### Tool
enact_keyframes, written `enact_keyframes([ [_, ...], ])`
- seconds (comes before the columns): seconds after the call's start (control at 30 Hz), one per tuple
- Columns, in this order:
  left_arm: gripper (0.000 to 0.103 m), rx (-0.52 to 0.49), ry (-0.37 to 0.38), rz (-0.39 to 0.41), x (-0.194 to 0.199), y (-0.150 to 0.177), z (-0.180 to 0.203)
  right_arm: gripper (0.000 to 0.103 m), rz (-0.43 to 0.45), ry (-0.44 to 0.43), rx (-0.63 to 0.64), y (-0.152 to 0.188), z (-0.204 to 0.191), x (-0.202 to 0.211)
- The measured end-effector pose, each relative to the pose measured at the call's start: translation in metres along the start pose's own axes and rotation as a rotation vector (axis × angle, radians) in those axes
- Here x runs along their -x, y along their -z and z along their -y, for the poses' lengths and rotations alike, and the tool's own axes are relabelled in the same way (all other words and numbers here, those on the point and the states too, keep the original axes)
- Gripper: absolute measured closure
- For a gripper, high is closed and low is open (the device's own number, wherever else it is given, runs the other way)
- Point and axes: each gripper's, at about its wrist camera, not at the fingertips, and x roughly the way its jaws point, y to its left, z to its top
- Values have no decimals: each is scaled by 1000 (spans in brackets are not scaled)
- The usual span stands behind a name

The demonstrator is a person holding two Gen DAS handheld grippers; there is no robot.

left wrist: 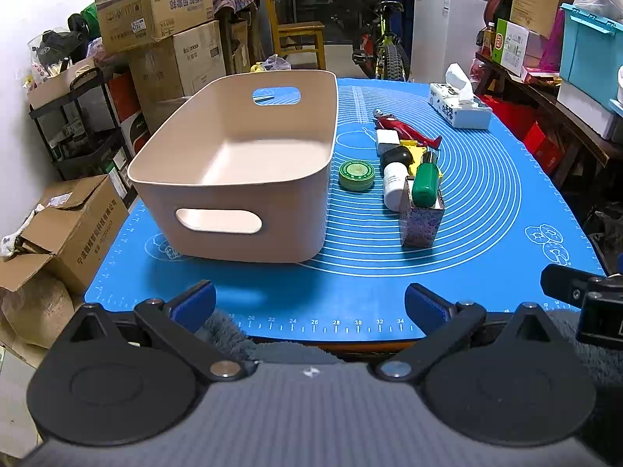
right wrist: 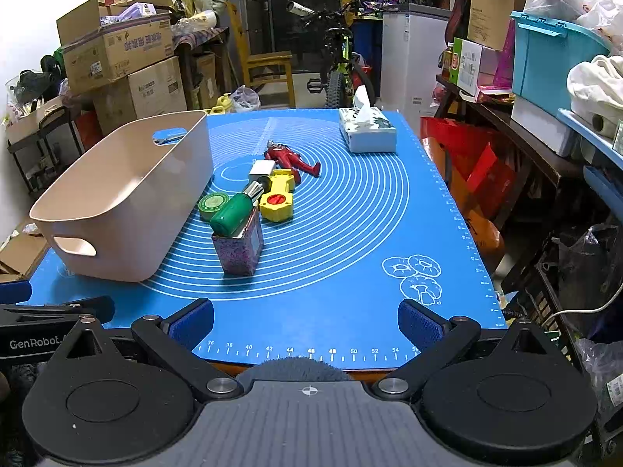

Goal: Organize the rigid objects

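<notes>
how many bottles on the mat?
2. A green bottle leans out of the patterned tin near the bin. A white bottle with a dark cap lies beside that tin, seen from the left wrist only. Others could hide in the cluster.

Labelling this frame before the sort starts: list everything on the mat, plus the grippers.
bin: 1, beige, left side of the mat, nothing in it
mat: 1, blue with white rings, covers the table
round tin: 1, green, just right of the bin
patterned box: 1, purple, upright, nearest of the cluster
green bottle: 1, green, lying across the box's open top
white bottle: 1, white with black cap, lying left of the box
yellow toy: 1, yellow with red dial, behind the box
white block: 1, white, beside the toy
figure: 1, red and silver, lying farthest back
tissue box: 1, white, far right corner
left gripper: open, holds nothing, near edge
right gripper: open, holds nothing, near edge
</notes>
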Motion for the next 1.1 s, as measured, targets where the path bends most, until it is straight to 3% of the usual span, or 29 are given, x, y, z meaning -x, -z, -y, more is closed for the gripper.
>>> enact_keyframes([
  [1.1,1,-10,-2,9,1,0,1,2,-3,-6,-3,-1,0,0],
])
